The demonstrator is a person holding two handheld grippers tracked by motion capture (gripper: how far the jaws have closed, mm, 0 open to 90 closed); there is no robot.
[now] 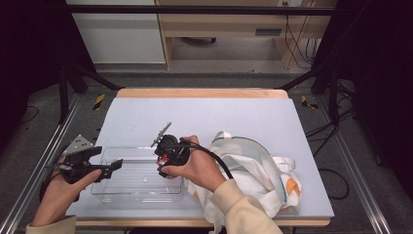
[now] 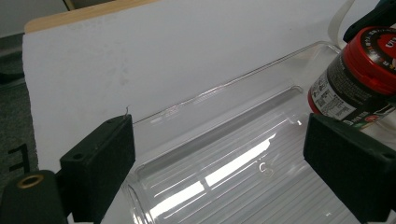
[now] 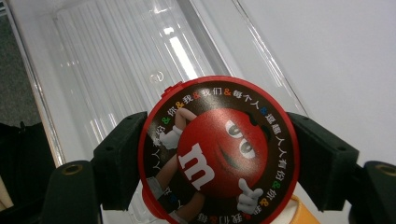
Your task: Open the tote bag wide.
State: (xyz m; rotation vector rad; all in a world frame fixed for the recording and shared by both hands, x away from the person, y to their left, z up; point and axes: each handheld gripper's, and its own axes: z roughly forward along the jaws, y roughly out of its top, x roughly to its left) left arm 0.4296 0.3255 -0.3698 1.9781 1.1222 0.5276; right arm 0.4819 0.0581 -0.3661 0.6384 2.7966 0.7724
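Over the right end of the clear plastic bin, the right gripper held a small candy jar with a red lid, its 2 jaws clamped against opposite sides of that round lid. From the right gripper view the lid faced the camera squarely, with the ribbed floor of the bin lying beyond it, so the jar hung above the bin and had not yet been set down. The left gripper stood spread and gripping nothing at the bin's left end; in its own view its pads straddled the near corner without visibly pressing on the wall. Just right of the bin lay a white tote bag, crumpled on the pale table mat.

The jar looked rigid and fairly light, a hard plastic container with a glossy printed label. Such a smooth, round lid would likely turn or slip between flat pads, so a grip across its full width, as it was then taken, seemed the safest hold. The bin, thin-walled and light, would probably slide on the mat if nudged, so steadying its rim with the free gripper seemed wise.
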